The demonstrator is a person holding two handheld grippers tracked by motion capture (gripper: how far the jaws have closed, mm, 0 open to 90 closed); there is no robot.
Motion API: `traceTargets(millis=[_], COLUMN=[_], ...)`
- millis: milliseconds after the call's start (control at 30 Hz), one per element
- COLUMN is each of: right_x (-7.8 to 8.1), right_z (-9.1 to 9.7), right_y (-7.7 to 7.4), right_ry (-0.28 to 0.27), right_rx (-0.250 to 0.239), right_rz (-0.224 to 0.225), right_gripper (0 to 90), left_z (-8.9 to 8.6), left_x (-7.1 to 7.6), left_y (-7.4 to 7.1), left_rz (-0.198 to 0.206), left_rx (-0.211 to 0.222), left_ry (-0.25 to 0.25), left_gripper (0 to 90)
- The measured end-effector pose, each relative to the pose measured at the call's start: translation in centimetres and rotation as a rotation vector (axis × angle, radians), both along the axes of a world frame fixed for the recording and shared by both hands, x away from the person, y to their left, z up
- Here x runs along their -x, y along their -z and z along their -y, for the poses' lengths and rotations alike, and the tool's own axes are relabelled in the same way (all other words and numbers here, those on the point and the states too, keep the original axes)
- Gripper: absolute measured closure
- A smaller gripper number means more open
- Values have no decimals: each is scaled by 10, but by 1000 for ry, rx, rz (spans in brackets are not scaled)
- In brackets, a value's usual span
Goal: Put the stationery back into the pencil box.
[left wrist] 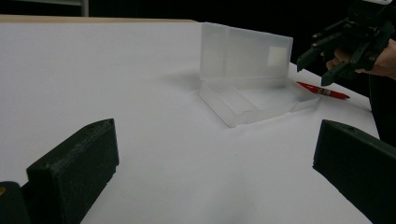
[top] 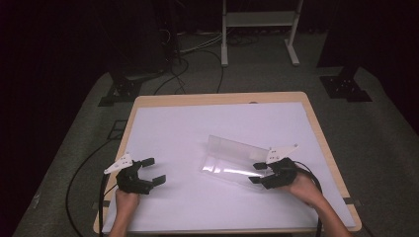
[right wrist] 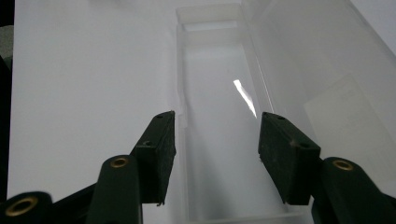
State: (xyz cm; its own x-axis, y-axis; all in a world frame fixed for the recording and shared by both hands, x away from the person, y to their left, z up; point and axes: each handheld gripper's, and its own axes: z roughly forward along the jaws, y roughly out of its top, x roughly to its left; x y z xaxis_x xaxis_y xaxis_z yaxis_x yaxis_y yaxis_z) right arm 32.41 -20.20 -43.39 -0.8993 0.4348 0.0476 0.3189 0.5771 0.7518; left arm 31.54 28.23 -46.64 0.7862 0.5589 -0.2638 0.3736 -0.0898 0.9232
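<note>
Right now, nearest me, two forearms come in over the table's (top: 316, 123) near edge, one gripper per hand. Left gripper (top: 148, 170) sits low on the white sheet (top: 173, 128) at the near-left, w/ its jaws spread wide & nothing between them; in the left gripper view both black pads frame bare white surface. Its cable trails off the near-left edge.

Right gripper (top: 258, 173) is at the near-right, hand behind it, pointing toward the short end of the clear plastic box (top: 225, 168). Jaws apart, approx. as wide as the tray; in the right gripper view they stand either side of the tray's near end, pads not pressing on it – so open, holding nothing.

Box itself lies a bit right of centre on the sheet, lid (top: 237, 148) swung up & standing nearly upright along the far long side, tray part flat & empty as far as I can tell. Pale label patch on the lid (left wrist: 278, 57).

Just beyond the box's right end, in the left gripper view, a red pen (left wrist: 322, 90) lies flat on the sheet, near the right gripper, untouched.

Further back: the wood rim of the table, then grey floor w/ black cables and a white frame's legs (top: 225, 49).
</note>
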Motion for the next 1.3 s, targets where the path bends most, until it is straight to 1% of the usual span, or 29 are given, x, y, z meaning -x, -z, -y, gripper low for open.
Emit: traceTargets(millis=[100,167,267,333,467,600,700,833,1000,1300], right_x=[3,5,7,8,11,14,16,20,23,31], right_z=[5,8,15,18,24,32,38,46,54,72], right_y=[-1,-2,-3,-4,-2,0,2,3,6,10], right_ry=[3,12,26,34,46,65,77,96,113,160], right_rx=[10,10,9,12,24,31,23,25,37,33], right_rz=[7,9,22,27,33,29,31,30,30,23], right_gripper=[454,453,453,453,453,453,453,454,454,463], left_z=[0,0,0,0,1,0,0,0,0,1], left_x=[0,0,0,0,0,0,0,0,0,1], left_y=[0,0,0,0,0,0,0,0,0,0], left_rz=[2,1,1,-4,0,0,0,0,-1,2], left_rx=[0,-1,-2,-3,-4,-2,-4,-5,-4,-6], left_ry=[1,0,1,-2,2,1,2,2,0,1], left_gripper=[0,0,0,0,0,0,0,0,0,0])
